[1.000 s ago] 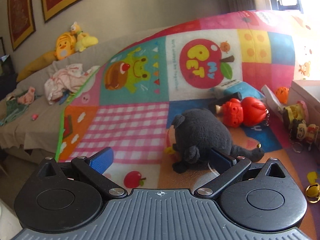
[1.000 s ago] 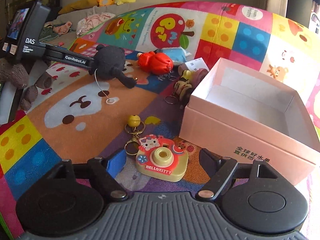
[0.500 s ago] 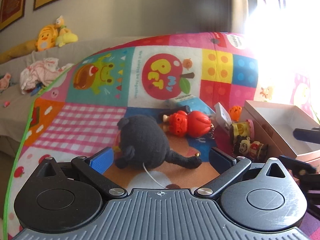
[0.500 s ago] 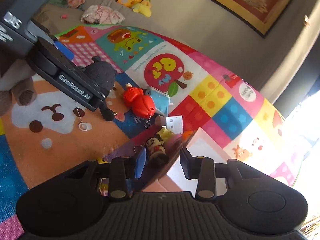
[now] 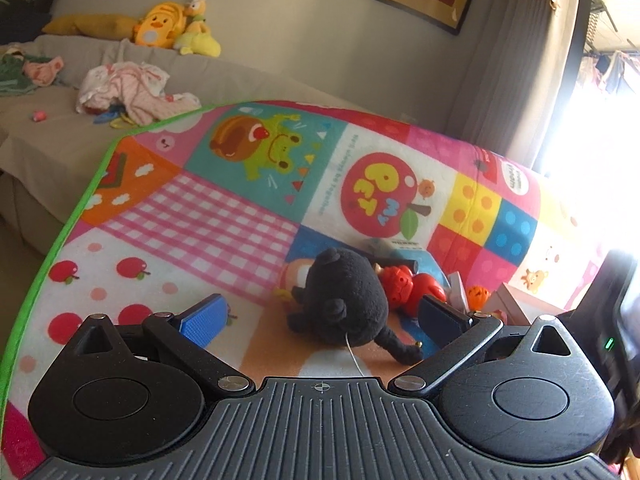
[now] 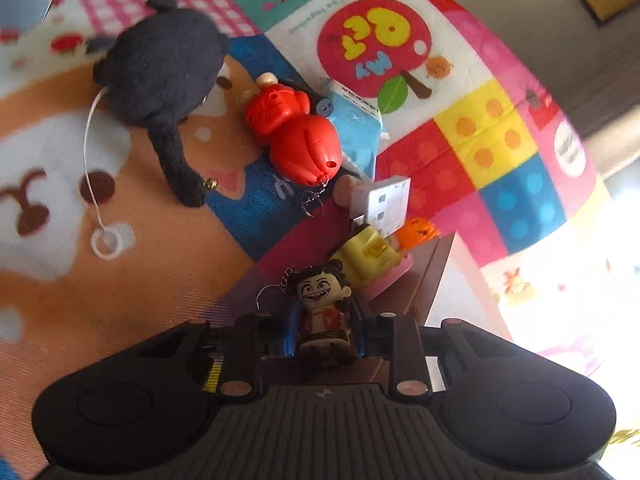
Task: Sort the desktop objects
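Left wrist view: left claw [image 5: 320,318] held wide open, nothing gripped; black plush [image 5: 344,300] lies ahead on play mat [image 5: 208,216].

Right wrist view: right claw [image 6: 325,330] closing around grinning figure keychain [image 6: 323,310]; pad contact apparently made, view blurred. Risk: keychain slipped if lifted before grip is firm.

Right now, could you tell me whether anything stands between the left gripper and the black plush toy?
Nothing visible does. The left gripper has its jaws wide apart, and the black plush toy lies on the play mat just ahead of them. The red figure lies beyond the plush.
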Available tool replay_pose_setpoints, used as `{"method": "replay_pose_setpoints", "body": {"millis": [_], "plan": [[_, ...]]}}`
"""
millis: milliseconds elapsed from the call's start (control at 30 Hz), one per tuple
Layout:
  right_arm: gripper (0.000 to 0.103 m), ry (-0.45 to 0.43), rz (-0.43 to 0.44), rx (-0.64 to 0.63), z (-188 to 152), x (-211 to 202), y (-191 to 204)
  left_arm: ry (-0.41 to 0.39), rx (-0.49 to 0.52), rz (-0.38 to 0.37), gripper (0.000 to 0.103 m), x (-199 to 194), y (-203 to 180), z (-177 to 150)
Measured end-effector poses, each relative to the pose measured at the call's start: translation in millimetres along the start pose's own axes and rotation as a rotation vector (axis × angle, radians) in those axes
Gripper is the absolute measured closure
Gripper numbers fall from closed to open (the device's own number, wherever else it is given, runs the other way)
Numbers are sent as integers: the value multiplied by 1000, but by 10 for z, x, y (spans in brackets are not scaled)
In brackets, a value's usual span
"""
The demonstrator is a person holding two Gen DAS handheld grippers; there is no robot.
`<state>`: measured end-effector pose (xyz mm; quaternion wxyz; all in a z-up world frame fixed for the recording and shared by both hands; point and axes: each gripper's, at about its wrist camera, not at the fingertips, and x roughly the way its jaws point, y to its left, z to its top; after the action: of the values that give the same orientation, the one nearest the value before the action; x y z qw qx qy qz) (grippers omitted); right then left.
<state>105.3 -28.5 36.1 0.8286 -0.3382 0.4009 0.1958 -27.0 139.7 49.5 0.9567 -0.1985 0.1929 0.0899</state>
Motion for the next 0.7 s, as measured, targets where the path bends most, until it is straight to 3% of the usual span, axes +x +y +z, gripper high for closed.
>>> {"method": "replay_pose_setpoints", "body": {"millis": [100, 167, 200, 267, 333, 400, 433, 500, 600, 700], "plan": [[79, -30, 200, 161, -41, -318, -211, 3, -6, 0, 0, -2, 9, 0], [87, -70, 332, 219, -116, -521, -291, 19, -8, -5, 0, 18, -5, -14], [86, -102, 362, 250, -163, -622, -337, 27, -7, -7, 0, 26, -18, -23], [79, -184, 356, 276, -276, -823, -403, 43, 7, -8, 0, 32, -57, -52], [70, -282, 287, 274, -440, -1005, -456, 55, 24, -4, 0, 29, -98, -77], [43, -345, 208, 263, -643, -1126, -483, 70, 44, -5, 0, 31, -146, -105], [36, -362, 179, 261, -749, -1147, -494, 79, 52, -8, 0, 39, -169, -119], [18, -359, 149, 269, -946, -1122, -490, 111, 65, -37, 0, 73, -232, -160], [11, -296, 176, 279, -1273, -919, -415, 240, 82, -149, 0, 187, -340, -269], [11, -249, 169, 274, -1573, -723, -245, 265, 167, -161, 0, 185, -544, -452]]}}
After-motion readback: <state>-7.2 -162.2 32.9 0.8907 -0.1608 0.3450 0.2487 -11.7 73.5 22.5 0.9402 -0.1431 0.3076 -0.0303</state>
